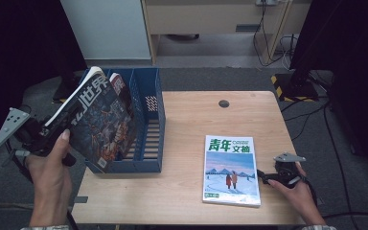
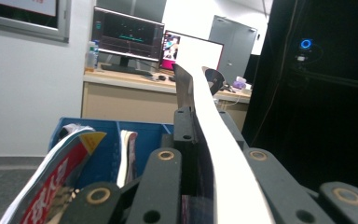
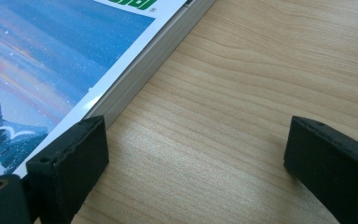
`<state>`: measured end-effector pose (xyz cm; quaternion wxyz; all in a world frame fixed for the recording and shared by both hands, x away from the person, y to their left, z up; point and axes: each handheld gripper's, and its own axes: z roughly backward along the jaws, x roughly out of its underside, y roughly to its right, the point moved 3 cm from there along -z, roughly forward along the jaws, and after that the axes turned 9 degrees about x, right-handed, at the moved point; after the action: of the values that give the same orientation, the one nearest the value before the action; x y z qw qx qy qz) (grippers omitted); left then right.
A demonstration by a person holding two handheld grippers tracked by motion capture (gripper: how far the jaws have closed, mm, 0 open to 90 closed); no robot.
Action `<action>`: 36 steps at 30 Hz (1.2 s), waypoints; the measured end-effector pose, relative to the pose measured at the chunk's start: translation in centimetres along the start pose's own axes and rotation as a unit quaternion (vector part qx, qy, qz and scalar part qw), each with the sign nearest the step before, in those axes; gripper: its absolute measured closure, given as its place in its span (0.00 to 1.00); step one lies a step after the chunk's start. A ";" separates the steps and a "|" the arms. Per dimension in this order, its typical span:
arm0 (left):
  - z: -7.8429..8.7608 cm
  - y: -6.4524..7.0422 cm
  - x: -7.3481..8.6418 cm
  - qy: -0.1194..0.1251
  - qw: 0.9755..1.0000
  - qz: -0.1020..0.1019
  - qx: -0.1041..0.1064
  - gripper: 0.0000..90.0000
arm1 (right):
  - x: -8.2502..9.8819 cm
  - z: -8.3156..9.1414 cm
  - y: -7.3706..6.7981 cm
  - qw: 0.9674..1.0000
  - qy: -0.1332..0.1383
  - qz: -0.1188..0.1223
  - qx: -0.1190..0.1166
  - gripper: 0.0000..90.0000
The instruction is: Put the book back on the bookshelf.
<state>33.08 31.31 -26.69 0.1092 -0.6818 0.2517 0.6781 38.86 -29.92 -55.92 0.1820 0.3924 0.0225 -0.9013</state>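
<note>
The left gripper (image 1: 52,125) is clamped on the edge of a dark-covered magazine (image 1: 98,122), its jaws pressed together on the pages; in the left gripper view the white page edge of the magazine (image 2: 214,140) runs up between the jaws and bends away beyond their tips. The magazine hangs tilted over the near left end of a blue file rack (image 1: 148,124), its lower corner reaching down to the rack's front wall. Past the jaw tips, a second magazine (image 1: 117,86) already stands in the rack behind the held one, and the compartments farther right show bare slats. The right gripper (image 1: 263,176) rests low on the wooden table (image 1: 182,120) with its jaws wide apart and nothing between them; one of its fingers (image 3: 70,158) sits right against the spine edge of a blue-covered magazine (image 1: 231,170) that lies flat on the table, while the other finger (image 3: 328,158) stands well off on bare wood. Beyond the table, a desk with monitors (image 2: 128,37) stands against the far wall
</note>
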 end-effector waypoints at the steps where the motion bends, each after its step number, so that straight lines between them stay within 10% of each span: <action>1: 0.0 -0.1 0.1 0.000 1.000 0.001 -0.001 0.91 | 0.0 0.0 0.0 1.000 0.000 0.000 0.000 0.07; 36: -6.6 -1.8 1.0 -0.003 0.998 0.006 -0.059 0.91 | 0.0 0.0 0.0 1.000 -0.001 -0.001 0.000 0.07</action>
<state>39.65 29.40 -27.62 0.0650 -0.6835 0.2152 0.6945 38.81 -29.90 -55.91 0.1810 0.3913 0.0223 -0.9020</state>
